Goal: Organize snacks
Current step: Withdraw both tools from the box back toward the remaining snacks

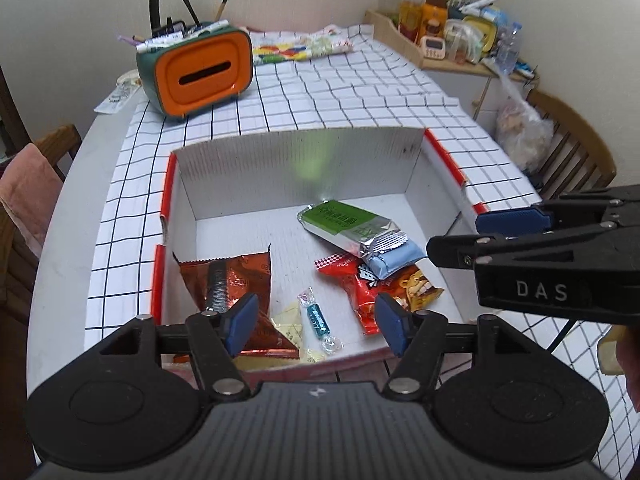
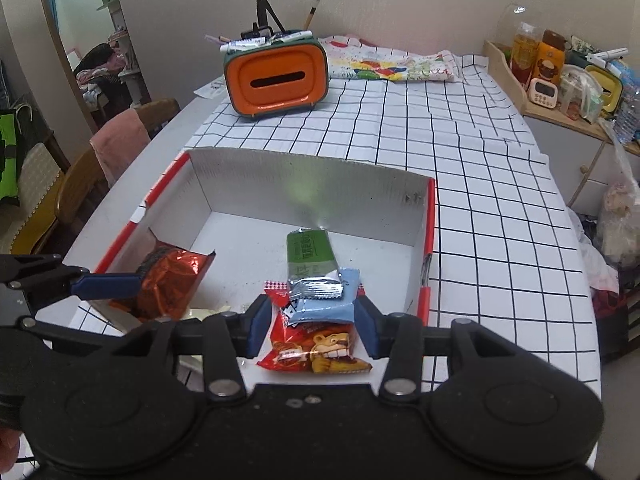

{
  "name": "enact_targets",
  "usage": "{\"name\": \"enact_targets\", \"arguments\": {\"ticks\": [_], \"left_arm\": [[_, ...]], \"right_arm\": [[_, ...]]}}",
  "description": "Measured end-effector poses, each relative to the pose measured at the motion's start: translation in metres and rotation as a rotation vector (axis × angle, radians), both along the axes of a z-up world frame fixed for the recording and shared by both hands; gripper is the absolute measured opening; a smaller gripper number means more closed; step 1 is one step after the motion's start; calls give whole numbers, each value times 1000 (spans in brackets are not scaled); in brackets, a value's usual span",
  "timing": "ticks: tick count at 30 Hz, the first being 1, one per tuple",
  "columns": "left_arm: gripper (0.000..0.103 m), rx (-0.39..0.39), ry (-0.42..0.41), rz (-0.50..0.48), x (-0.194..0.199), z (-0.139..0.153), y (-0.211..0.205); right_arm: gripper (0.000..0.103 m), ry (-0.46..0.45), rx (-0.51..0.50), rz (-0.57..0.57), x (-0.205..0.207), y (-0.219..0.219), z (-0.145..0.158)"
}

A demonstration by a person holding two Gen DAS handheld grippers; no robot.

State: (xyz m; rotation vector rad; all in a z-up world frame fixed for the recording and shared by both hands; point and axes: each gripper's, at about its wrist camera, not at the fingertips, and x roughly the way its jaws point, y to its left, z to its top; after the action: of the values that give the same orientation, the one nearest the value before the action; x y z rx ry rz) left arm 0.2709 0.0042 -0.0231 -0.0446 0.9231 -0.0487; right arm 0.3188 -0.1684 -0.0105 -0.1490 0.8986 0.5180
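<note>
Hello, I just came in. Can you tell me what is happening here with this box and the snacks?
A person holds two grippers over a white cardboard box on a checkered tablecloth. Several snacks already lie in the box: a green bar, a light blue packet, a red lion packet, a dark red foil bag and a small blue candy. The left gripper and the right gripper are both open and hold nothing.

- Your cardboard box [image 1: 304, 168] shows a matt white, finely ribbed inner wall.
- The green bar wrapper [image 1: 348, 226] is glossy foil with crimped silver ends.
- The red-brown pouch [image 1: 236, 280] is shiny, crinkled foil.
- The tablecloth [image 2: 460, 152] on your table looks like soft, matt cloth.
- The orange tissue box [image 2: 276, 80] is smooth, glossy plastic.
- Each claw's pads [image 1: 394, 322] look matt, rubbery blue.
</note>
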Motion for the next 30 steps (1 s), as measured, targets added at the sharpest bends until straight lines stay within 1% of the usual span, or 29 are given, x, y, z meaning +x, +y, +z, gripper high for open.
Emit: {"name": "enact_targets", "arguments": {"ticks": [2, 8, 10, 12, 13, 14, 16, 20, 22, 24, 26, 28, 30], "left_arm": [[65, 0, -13, -5, -7, 5, 2], [71, -21, -52, -30, -32, 18, 9], [72, -18, -66, -39, -43, 23, 10], [74, -12, -80, -50, -52, 27, 11], [75, -11, -87, -54, -57, 29, 12], [78, -10, -92, -57, -61, 31, 13], [81, -15, -105, -65, -71, 34, 15], [84, -35, -120, -78, -88, 37, 21], [84, -40, -125, -82, -97, 38, 25], [84, -45, -125, -78, -105, 37, 29], [85, -53, -125, -78, -113, 35, 35], [85, -46, -138, -67, -124, 33, 41], [88, -40, -158, -60, -136, 31, 47]], "right_arm": [[54, -8, 10, -6, -9, -1, 6], [60, -27, 49, -11, -34, -6, 22], [64, -36, 59, -13, -45, -8, 27], [82, -49, 72, -21, -55, -11, 31], [84, -56, 79, -20, -60, -12, 33], [84, -59, 85, -18, -65, -13, 35], [84, -60, 97, -17, -73, -14, 39], [94, -73, 127, -3, -92, -15, 45], [94, -81, 134, 5, -102, -13, 47], [100, -87, 139, 10, -111, -12, 47], [101, -93, 144, 18, -119, -10, 45], [102, -95, 142, 29, -129, -9, 42], [103, -97, 149, 42, -139, -8, 38]]}}
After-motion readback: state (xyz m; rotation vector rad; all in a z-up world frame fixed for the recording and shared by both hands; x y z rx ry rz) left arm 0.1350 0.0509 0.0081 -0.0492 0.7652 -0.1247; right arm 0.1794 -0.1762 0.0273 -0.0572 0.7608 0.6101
